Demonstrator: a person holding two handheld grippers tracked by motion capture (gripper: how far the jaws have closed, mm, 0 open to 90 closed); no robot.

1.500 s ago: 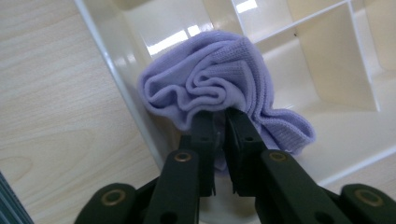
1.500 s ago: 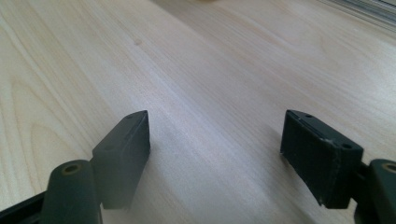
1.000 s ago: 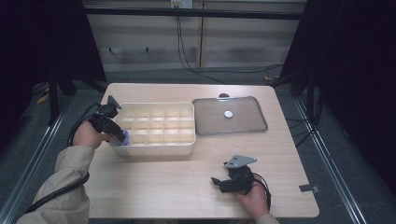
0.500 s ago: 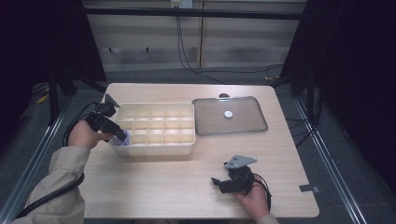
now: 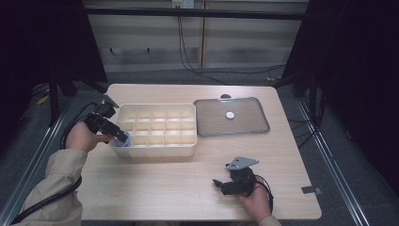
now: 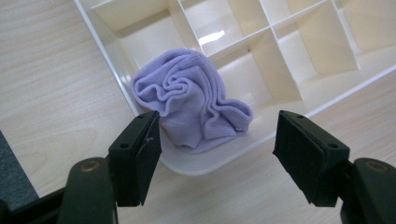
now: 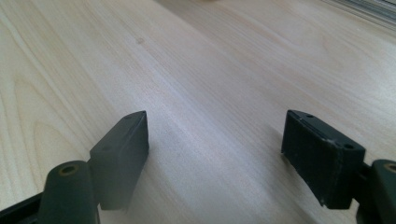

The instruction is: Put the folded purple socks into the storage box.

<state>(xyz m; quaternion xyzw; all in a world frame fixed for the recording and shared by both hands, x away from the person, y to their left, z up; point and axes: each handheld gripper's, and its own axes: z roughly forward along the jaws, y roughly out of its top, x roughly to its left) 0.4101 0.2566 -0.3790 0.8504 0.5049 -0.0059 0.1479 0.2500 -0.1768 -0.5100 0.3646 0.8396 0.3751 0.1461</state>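
Right gripper (image 5: 220, 184): rests low on the surface (image 5: 155, 188) at its near edge, held by a hand; its fingers (image 7: 122, 148) are spread wide with bare wood between them, grasping nothing.
Room near the right gripper: open wood all around it in the high view; the tray and lid are well apart from it.
Left gripper (image 6: 219, 154): at the tray's near-left corner, tilted down toward it; its fingers (image 6: 137, 151) have just been opening and stand released, wide apart.
Cloth (image 6: 191, 100): a crumpled lilac bundle in the corner cell of the tray (image 5: 155, 149), lying just ahead of the gap between the left fingers. One finger's tip is just beside the cloth's edge; whether it touches I cannot tell. The other finger is well clear of it.
Edges: the cloth leans on the tray's rounded corner wall; the cell's dividers stand close behind it and to one side.
Tray cells: the cells beyond the cloth look bare.
Lid (image 5: 231, 116): a clear lid lies flat just beside the tray's far-right side, near the surface's far edge.
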